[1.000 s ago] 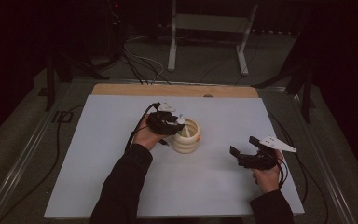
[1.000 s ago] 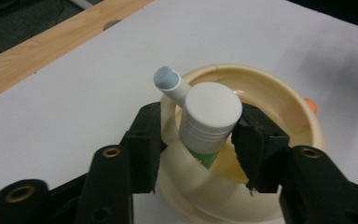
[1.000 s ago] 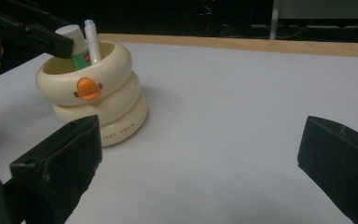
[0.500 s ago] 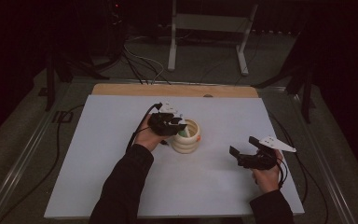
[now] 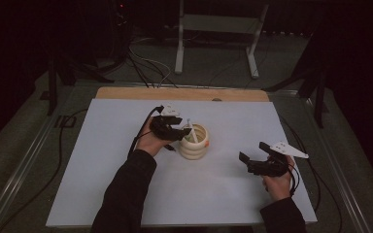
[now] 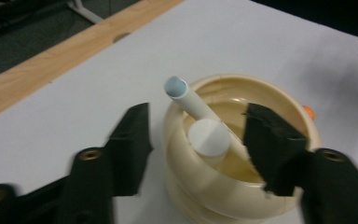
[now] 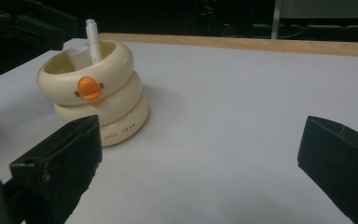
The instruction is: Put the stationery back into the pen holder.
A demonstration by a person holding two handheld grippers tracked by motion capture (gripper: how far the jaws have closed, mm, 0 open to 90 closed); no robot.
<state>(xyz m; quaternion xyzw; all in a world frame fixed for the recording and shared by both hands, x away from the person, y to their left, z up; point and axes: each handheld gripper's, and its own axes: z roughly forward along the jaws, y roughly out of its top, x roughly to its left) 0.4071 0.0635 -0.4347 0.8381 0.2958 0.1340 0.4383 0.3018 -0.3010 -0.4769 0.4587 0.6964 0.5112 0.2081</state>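
Note:
A cream ringed pot [image 5: 193, 143] with an orange duck bill on its side [image 7: 89, 88] stands mid-table. A white pen with a pale blue tip [image 6: 186, 95] leans inside it, beside a white round-topped cylinder [image 6: 209, 137]. My left gripper [image 5: 182, 132] hovers over the pot's left rim. Its jaws have just been opening and now stand open, one outside the rim and one over the pot's mouth. The pen and cylinder lie between them, untouched. My right gripper [image 5: 252, 151] rests open to the pot's right, holding nothing, and points at the pot [image 7: 95, 93].
The white tabletop [image 5: 102, 184] has a wooden strip [image 5: 184, 93] along its far edge. Cables [image 5: 145, 63] and a metal stand [image 5: 213, 29] lie on the dark floor beyond. A black cable [image 5: 141, 133] trails from the left gripper.
The left gripper stays over the pot and its jaws look a little wider apart. The right gripper has not moved.

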